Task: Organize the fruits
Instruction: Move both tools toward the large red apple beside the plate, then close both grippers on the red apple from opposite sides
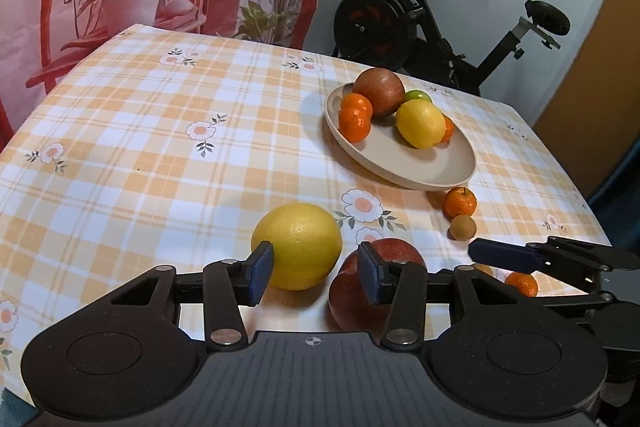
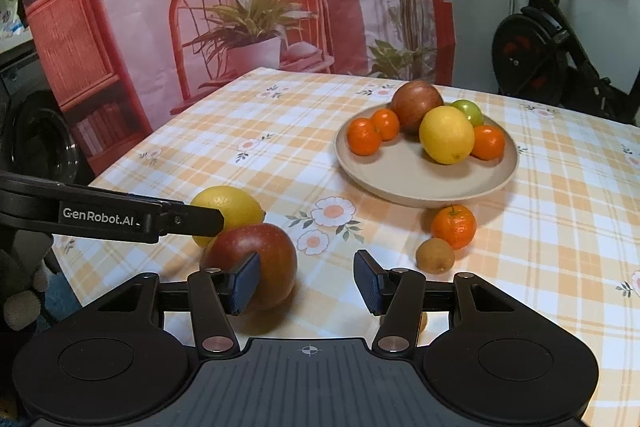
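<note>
Taking the plate as landmark and going left to right: the loose lemon lies well to its near left, the left gripper hovering over it, released and holding nothing. Next comes the red apple — the right gripper is likewise unclenched and empty. Best to centre the lemon between the pads, close gently, then lift clear of the apple.

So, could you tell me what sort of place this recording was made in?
Probably a room at home: a table with a checked floral tablecloth, an exercise bike behind it, and a printed backdrop picturing a chair and plants.
</note>
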The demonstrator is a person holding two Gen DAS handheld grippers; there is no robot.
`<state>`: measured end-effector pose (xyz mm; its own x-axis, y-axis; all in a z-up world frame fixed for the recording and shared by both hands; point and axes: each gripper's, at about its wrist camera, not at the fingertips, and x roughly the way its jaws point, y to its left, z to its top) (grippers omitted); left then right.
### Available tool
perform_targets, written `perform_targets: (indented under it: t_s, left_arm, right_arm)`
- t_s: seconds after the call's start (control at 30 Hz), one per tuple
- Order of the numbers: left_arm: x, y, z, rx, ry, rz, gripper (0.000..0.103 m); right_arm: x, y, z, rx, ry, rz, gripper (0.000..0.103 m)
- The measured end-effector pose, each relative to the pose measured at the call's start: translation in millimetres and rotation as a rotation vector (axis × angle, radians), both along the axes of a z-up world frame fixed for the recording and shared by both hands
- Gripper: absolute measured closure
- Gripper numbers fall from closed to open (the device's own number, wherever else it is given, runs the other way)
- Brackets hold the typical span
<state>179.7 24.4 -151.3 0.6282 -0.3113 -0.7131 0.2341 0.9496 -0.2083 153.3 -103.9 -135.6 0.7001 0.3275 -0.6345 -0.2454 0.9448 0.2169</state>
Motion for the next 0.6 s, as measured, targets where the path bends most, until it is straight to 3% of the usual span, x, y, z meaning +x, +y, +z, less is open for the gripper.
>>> perform_targets:
  t_s: [0.6]
  left_arm:
    - [-7.2,-19.2,7.5,0.032,-0.021,-0.072,0.054]
  right_arm:
    - [-9.9,-31.7,0.1,0.000,-0.015,-0.079,0.054]
